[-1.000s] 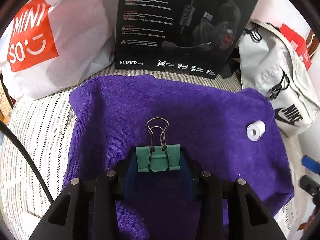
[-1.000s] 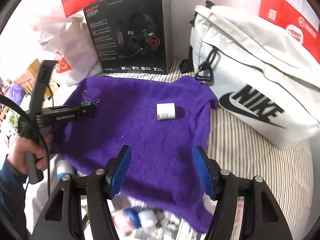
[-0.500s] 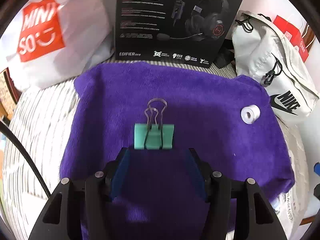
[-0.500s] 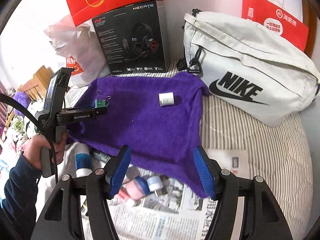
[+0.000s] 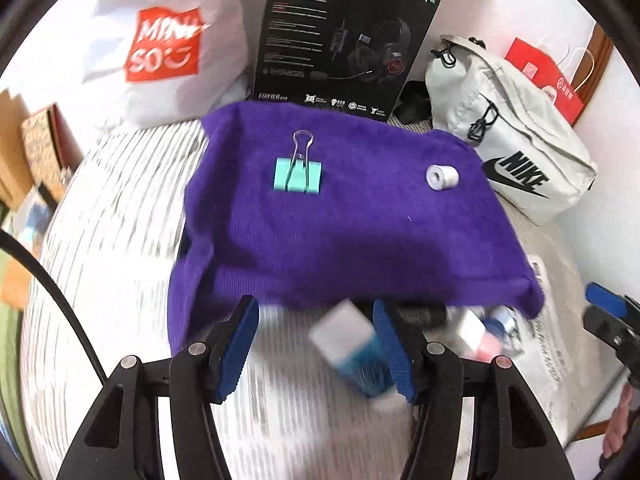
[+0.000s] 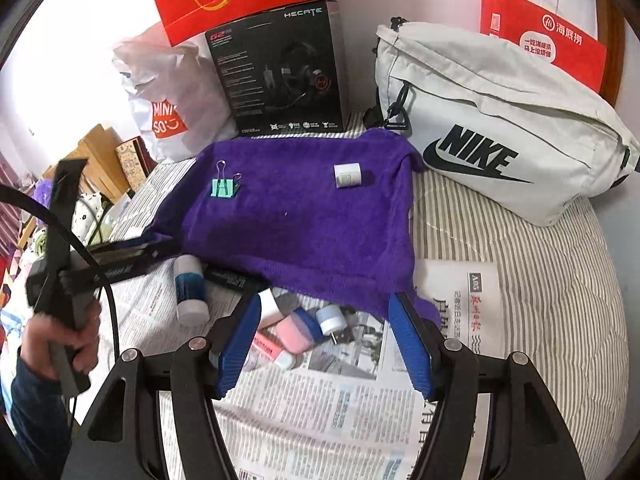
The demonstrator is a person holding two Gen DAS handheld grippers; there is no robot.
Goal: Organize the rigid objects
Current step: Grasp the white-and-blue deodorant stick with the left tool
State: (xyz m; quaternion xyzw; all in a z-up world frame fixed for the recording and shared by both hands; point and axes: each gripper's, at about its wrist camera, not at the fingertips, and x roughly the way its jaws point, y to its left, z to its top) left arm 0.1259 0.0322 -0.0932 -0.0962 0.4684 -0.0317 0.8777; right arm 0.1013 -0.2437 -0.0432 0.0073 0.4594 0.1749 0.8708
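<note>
A green binder clip (image 5: 298, 175) (image 6: 225, 188) lies free on the purple towel (image 5: 340, 240) (image 6: 304, 224), with a small white roll (image 5: 442, 177) (image 6: 348, 176) to its right. My left gripper (image 5: 316, 344) is open and hangs back over the towel's near edge, above a white-and-blue tube (image 5: 352, 352) (image 6: 190, 288) on the newspaper; its pads touch nothing. My right gripper (image 6: 324, 340) is open and empty above a pile of small items: a pink case (image 6: 296, 332), a small white-and-blue bottle (image 6: 330, 318) and a black marker (image 6: 228, 278).
A black headset box (image 6: 280, 72), a white Nike bag (image 6: 492, 128), a Miniso bag (image 5: 160, 48) and red paper bags (image 6: 548, 40) line the back. Newspaper (image 6: 320, 408) covers the striped bedding (image 6: 540, 280) in front. A hand (image 6: 60, 340) holds the left gripper.
The left gripper opened, left the binder clip on the towel and drew back past the towel's near edge. The right gripper also pulled back, bringing the small items on the newspaper into view.
</note>
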